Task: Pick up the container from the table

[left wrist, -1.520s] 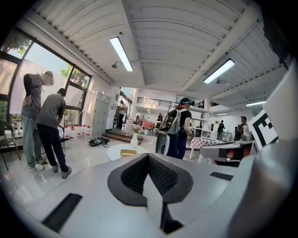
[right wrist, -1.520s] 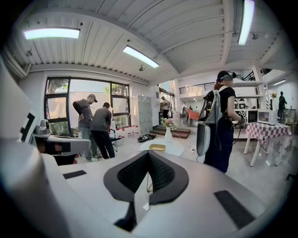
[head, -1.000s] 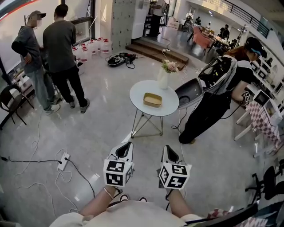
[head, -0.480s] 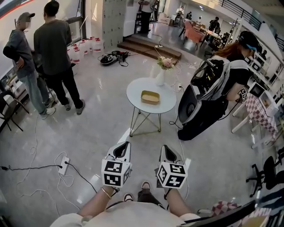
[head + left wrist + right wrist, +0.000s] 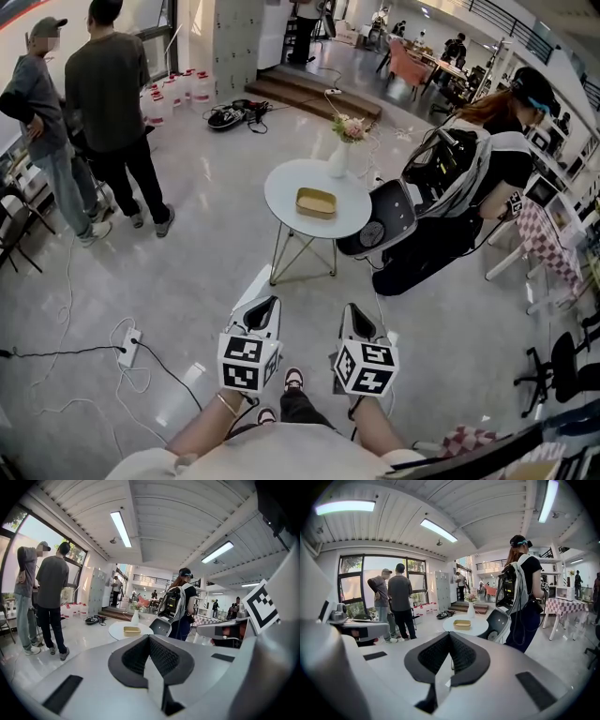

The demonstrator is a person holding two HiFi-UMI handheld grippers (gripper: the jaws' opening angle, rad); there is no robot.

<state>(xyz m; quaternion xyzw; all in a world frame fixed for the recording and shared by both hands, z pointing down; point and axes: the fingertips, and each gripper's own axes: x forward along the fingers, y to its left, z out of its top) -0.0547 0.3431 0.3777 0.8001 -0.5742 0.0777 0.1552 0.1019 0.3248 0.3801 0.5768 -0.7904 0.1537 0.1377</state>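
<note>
The left gripper (image 5: pixel 265 304) and the right gripper (image 5: pixel 353 310) are side by side at the near edge of the head view, held low over the pale, glossy floor (image 5: pixel 206 244) and pointing toward the far side of the room. In the left gripper view the two dark ribbed pads (image 5: pixel 136 657) meet at their tips with nothing between them, so the left gripper (image 5: pixel 149 637) is closed and empty. The right gripper (image 5: pixel 450 635) looks the same in its own view, jaws pressed together on nothing. Each gripper carries a cube, the left cube (image 5: pixel 248 364) and the right cube (image 5: pixel 366 367), whose faces bear black-and-white square markers; these are the only print that can be made out. The container (image 5: pixel 316 202), a shallow yellowish tray, lies on a round white table (image 5: pixel 281 187) well ahead of both grippers, far from them and a little left of the table's middle. A white vase (image 5: pixel 337 161) with pink flowers stands at the table's far edge, just beyond the container. A dark chair (image 5: pixel 380 225) touches the table's right side, and a person with a backpack (image 5: pixel 459 178) bends over further right. Two standing people (image 5: pixel 108 103) are at the far left, near white jugs (image 5: pixel 173 89) with red caps. A power strip (image 5: pixel 129 345) lies on the floor at the near left.
</note>
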